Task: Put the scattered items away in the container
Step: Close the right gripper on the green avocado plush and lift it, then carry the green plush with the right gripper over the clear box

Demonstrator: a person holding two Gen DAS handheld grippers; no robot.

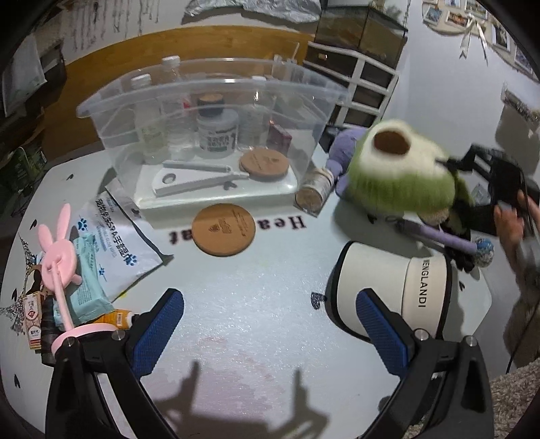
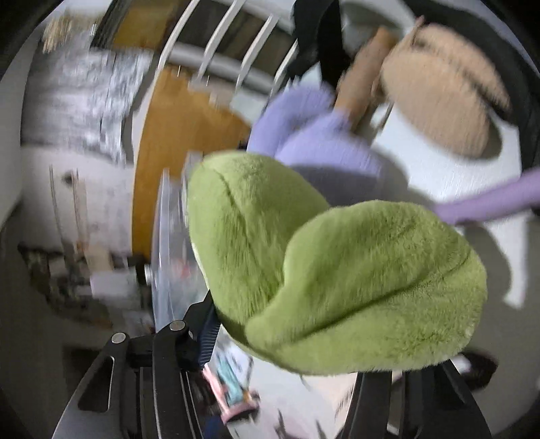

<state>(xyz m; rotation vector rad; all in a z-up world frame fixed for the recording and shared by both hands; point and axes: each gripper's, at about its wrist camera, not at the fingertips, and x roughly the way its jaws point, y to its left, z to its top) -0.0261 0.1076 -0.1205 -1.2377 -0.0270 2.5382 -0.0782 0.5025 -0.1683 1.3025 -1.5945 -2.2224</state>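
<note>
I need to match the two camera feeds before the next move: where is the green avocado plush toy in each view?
Left wrist view: the plush toy sits right of centre, lifted beside the clear container, held by the right gripper.
Right wrist view: the plush toy fills the centre and lower right, between the gripper's fingers.
Shared landmark: the purple plush behind it.

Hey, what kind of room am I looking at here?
Probably a living space in a home, not a workshop. Photos or prints hang on the wall, a glass tank sits on a white-framed cabinet, and the table holds household clutter around a clear storage bin.
</note>
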